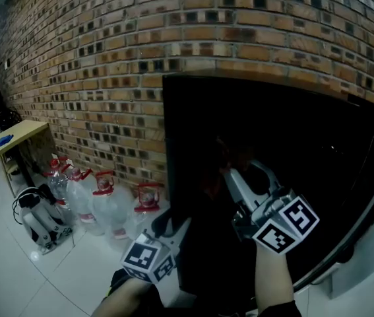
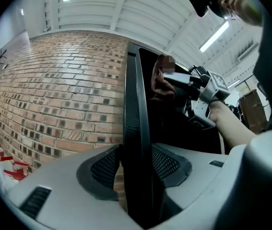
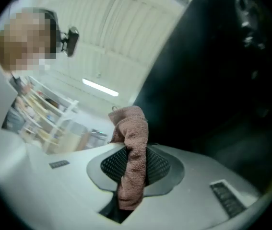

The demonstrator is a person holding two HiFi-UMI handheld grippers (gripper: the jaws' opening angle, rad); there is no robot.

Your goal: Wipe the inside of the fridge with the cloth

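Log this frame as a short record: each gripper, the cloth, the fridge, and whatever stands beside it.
left gripper: shut on the edge of the door
right gripper: shut on the cloth, held up inside the fridge opening
cloth: pinkish-brown, bunched, sticking out past the jaws
fridge: black, interior too dark to make out
cloth touching fridge: cannot tell
beside fridge: water bottles with red caps on the floor by the brick wall

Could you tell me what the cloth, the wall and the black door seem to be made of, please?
Cloth: pinkish-brown terry fabric, by its looped, fuzzy nap.
Wall: matt brick with pale mortar lines.
Door: glossy black, perhaps painted metal or plastic; highlights run along its edge.
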